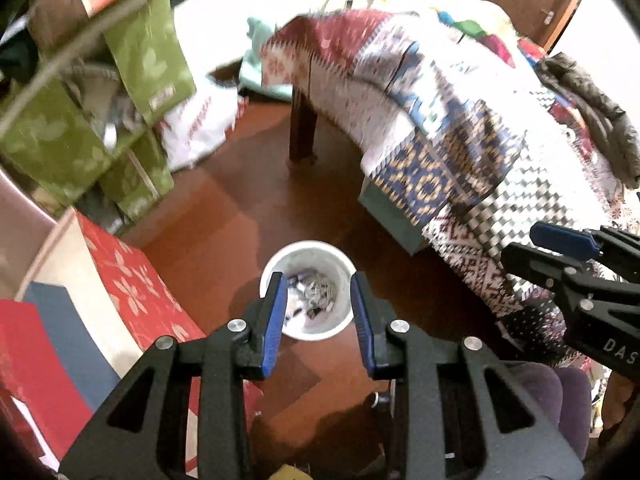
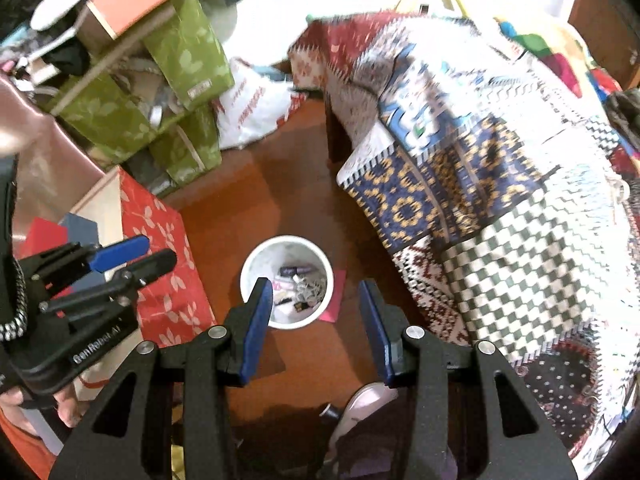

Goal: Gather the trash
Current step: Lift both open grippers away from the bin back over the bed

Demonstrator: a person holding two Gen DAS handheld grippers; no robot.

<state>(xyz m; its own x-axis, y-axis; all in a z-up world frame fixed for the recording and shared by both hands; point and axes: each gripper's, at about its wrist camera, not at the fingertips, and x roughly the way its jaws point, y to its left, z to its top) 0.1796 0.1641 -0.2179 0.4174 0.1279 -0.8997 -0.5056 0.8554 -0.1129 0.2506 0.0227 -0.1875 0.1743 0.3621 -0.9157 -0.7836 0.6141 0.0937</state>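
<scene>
A white round bin (image 1: 308, 256) stands on the brown floor and holds several scraps of paper and wrappers (image 1: 314, 294). My left gripper (image 1: 318, 284) hovers above it, open and empty. The bin also shows in the right wrist view (image 2: 286, 248), with trash (image 2: 300, 284) inside. My right gripper (image 2: 314, 292) is open and empty above the bin's right side. The right gripper (image 1: 540, 248) shows at the right edge of the left wrist view; the left gripper (image 2: 156, 252) shows at the left of the right wrist view. A pink sheet (image 2: 338, 296) lies on the floor beside the bin.
A table with a patchwork cloth (image 1: 440, 128) stands to the right, its leg (image 1: 302, 128) on the floor. A red floral box (image 1: 132, 280) stands left of the bin. Green boxes (image 1: 80, 132) and a white plastic bag (image 1: 196, 128) are stacked at the back left.
</scene>
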